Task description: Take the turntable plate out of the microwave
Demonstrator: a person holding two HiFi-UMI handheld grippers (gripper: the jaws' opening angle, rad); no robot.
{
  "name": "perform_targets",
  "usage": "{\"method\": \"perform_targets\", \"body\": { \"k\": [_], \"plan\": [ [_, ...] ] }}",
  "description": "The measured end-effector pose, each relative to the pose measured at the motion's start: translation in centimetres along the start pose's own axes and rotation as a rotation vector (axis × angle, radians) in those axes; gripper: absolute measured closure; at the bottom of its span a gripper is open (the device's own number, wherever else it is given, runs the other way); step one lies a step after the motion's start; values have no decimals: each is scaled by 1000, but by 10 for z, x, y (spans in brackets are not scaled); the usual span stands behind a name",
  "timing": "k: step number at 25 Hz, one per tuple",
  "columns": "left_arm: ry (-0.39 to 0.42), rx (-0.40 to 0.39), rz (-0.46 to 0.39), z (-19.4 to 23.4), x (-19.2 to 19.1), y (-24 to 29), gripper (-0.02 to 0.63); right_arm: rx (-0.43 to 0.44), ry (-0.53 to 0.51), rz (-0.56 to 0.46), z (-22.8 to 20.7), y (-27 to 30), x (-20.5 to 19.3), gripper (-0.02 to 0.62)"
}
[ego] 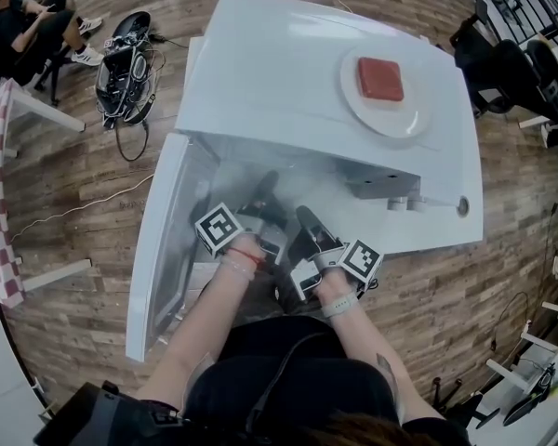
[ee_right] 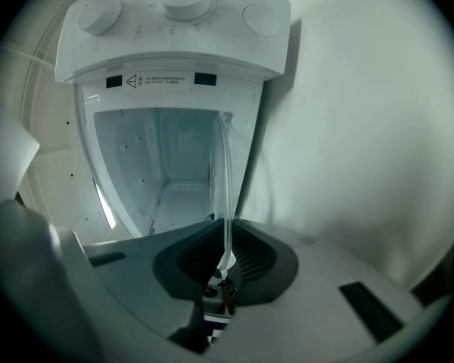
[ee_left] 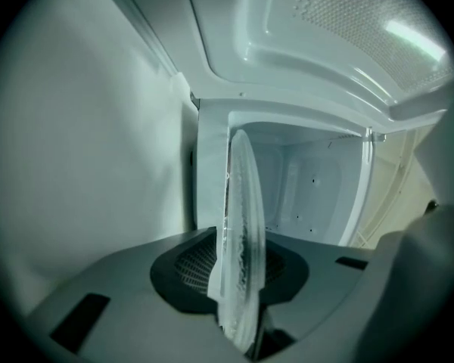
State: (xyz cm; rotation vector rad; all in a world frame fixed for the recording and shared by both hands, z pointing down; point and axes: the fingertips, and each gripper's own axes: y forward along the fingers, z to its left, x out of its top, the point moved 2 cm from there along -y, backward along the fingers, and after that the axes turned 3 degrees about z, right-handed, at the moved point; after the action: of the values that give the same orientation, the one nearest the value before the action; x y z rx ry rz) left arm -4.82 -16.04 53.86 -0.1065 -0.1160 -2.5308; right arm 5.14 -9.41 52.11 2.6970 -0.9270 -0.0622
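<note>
**Turntable plate: two-point pinch at cavity mouth, draw it out level**

- Left gripper (ee_left: 238,278): jaws nearly together, pads clamped on the rim of the glass turntable plate (ee_left: 242,203). Rim sits deep in the pad throat, looks like a solid bite.
- Right gripper (ee_right: 225,267): jaws also narrow, pinching the opposite rim. Bite looks shallower, the glass edge only just reaches the pads.
- Plate location: at the open mouth of the microwave (ego: 288,72), spanning between both grippers. In head view it's a hazy sheet at 12 o'clock of the hands, partly under the top's front edge. Can't tell if the back edge is clear of the cavity.
- Doing it well, IMO: draw both hands toward 6 o'clock at the same rate, no relative roll, so the glass isn't twisted between two clamps. Stay level so it doesn't slide out of the shallow right-side bite.
- Door (ego: 158,249) stands open at 9 o'clock, near the left gripper, so pull straight, not sideways.
- Dish (ego: 405,114) with red block (ego: 380,78) sits on top at 1 o'clock; don't jolt the casing.
</note>
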Motion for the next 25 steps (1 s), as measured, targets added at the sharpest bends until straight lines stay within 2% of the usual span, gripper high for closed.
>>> {"method": "perform_targets", "body": {
  "k": [4, 8, 12, 15, 20, 25],
  "plan": [
    [-34, -52, -13, -7, 0, 4, 565, -1, -8, 17, -1, 1, -1, 551],
    [-53, -67, -27, -6, 1, 4, 566, 4, -26, 25, 0, 2, -1, 549],
    [-94, -90, -46, -8, -1, 5, 566, 17, -107, 57, 1, 1, 1, 549],
    [-107, -99, -39, -7, -3, 4, 566, -1, -141, 33, -4, -3, 13, 512],
    [-117, -113, -32, -7, -3, 2, 566, 6, -105, -38, -9, 3, 44, 472],
    [-128, -125, -20, -8, 0, 1, 566, 75, -70, -28, 2, 21, 59, 474]
  ]
}}
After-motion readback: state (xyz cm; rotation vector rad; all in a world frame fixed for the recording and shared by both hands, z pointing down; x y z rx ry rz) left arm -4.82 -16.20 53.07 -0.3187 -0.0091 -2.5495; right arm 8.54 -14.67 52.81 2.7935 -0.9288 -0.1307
